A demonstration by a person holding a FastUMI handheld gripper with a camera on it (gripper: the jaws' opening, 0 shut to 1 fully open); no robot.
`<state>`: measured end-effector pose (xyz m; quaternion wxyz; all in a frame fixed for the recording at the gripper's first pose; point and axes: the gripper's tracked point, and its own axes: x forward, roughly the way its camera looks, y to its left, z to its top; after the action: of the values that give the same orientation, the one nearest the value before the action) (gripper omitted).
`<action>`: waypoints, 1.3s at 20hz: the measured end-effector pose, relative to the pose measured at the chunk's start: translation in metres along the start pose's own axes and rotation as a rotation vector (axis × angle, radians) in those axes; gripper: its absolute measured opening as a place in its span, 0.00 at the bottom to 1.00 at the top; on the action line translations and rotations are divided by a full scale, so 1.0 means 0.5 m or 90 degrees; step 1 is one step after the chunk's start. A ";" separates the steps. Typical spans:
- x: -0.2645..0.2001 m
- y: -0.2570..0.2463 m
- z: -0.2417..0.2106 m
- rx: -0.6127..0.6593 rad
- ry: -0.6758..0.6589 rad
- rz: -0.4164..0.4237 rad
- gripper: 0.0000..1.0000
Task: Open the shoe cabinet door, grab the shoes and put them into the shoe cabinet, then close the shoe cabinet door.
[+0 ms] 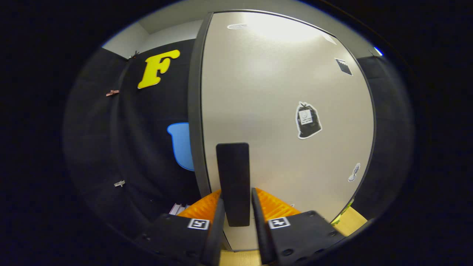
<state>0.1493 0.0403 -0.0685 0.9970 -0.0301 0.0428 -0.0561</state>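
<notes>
- Your tongs [238,207] clamp both fingers on the door handle [232,181].
- Cabinet door [288,122] looks shut; whether you're opening or closing it, you can't tell.

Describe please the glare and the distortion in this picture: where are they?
Gripper view: glare whitens the top of the cabinet door; fisheye bends its dark edges into curves; the handle between the closed-in gripper fingers stays sharp.
</notes>
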 end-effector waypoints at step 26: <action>-0.248 -0.084 0.012 0.037 0.038 0.079 0.26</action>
<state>0.0225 0.0132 -0.0497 0.9974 0.0031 0.0725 0.0036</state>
